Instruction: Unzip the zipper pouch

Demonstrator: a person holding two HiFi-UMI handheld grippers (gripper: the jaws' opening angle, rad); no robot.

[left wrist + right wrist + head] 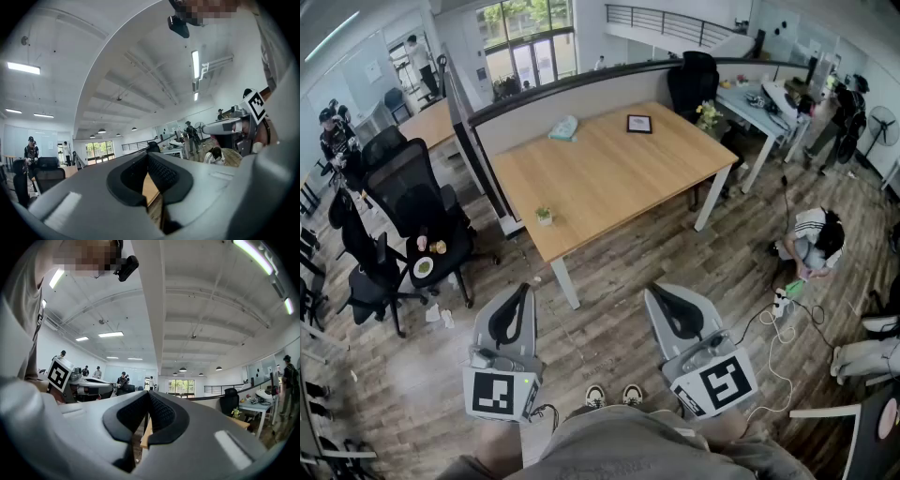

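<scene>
A pale teal pouch (564, 128) lies at the far side of the wooden table (609, 178), near the partition. I cannot make out its zipper from here. My left gripper (523, 289) and right gripper (659, 292) are held side by side over the floor, well short of the table's near edge. Both point toward the table with jaws shut and nothing between them. In the left gripper view the left gripper (146, 157) has its dark pads together, with a sliver of table beyond. The right gripper (149, 394) looks the same in its own view.
A small framed picture (639, 123) and a little potted plant (544, 215) sit on the table. Black office chairs (417, 211) stand at the left. A person (814, 242) crouches on the floor at the right beside cables (783, 309). A second desk (759, 103) stands at the far right.
</scene>
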